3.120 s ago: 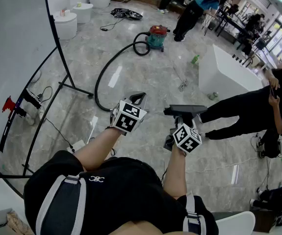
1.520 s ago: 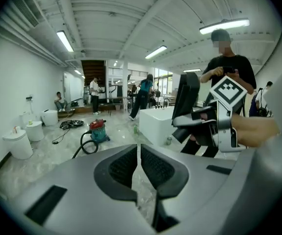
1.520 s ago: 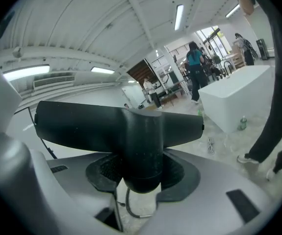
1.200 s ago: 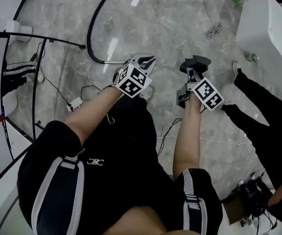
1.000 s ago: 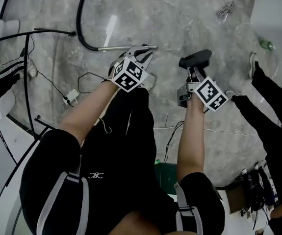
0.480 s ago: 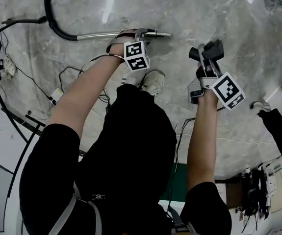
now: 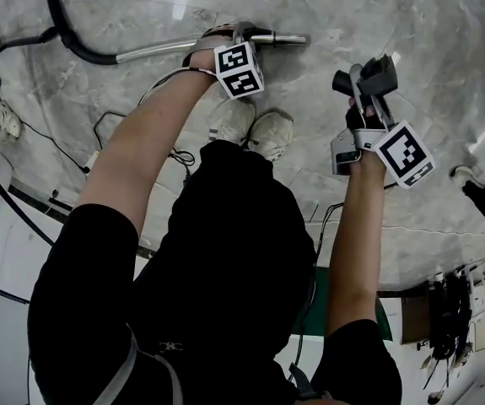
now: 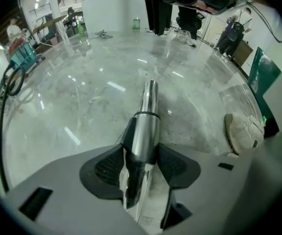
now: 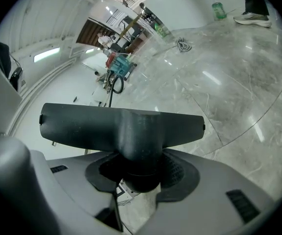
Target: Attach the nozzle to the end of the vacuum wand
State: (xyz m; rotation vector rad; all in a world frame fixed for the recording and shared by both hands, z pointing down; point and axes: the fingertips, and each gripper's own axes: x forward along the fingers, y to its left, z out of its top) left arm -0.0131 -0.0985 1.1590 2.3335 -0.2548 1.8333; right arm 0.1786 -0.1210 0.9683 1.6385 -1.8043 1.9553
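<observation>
My left hand-held gripper (image 7: 241,32) straddles the vacuum wand (image 7: 153,49), which lies on the marble floor (image 7: 444,49) at top centre of the head view. Its jaws have just been opening, with the metal tube between them, unclamped. My right hand-held gripper (image 7: 367,99) is clamped on the black nozzle (image 9: 121,126) neck, upper right, clear of the wand's end.
</observation>
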